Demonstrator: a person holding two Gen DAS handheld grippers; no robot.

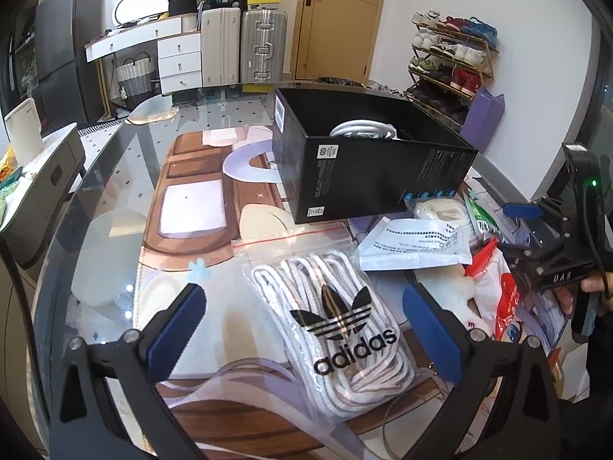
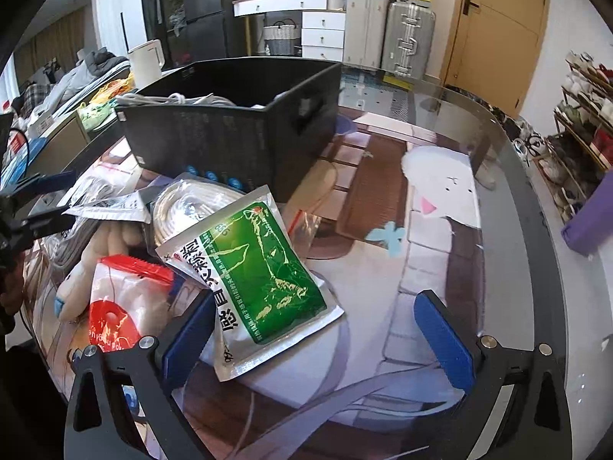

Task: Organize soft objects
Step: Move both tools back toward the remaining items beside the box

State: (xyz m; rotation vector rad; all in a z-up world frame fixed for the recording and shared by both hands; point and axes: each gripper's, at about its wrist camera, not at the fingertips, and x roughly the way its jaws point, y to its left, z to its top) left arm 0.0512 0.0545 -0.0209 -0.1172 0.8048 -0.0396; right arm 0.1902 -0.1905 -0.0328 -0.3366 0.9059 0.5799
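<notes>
Left gripper (image 1: 306, 329): jaws spread wide, holding nothing, poised above the clear zip bag of white shoelaces (image 1: 337, 329) printed with the adidas logo. The bag lies flat on the glass table (image 1: 115, 199), between the two blue pads.

Right gripper (image 2: 318, 329): jaws likewise spread, empty. The green-and-silver foil packet (image 2: 264, 268) lies just ahead of the left pad, its lower corner reaching in between the fingers; contact with the pad cannot be confirmed.

Black cardboard box (image 1: 367, 161) stands open-topped on the table beyond the shoelace bag. A coil of white cord (image 1: 364, 130) rests inside it.

To the right of the box sits a loose pile: a white printed pouch (image 1: 417, 245), a bagged coil of cream rope (image 2: 187, 207) against the box wall, a cream plush toy (image 2: 95, 264), and a red-and-white plastic bag (image 2: 122, 303) lying over the plush. The green packet overlaps the rope bag.

A shoe rack (image 1: 452, 61) stands against the far wall.
</notes>
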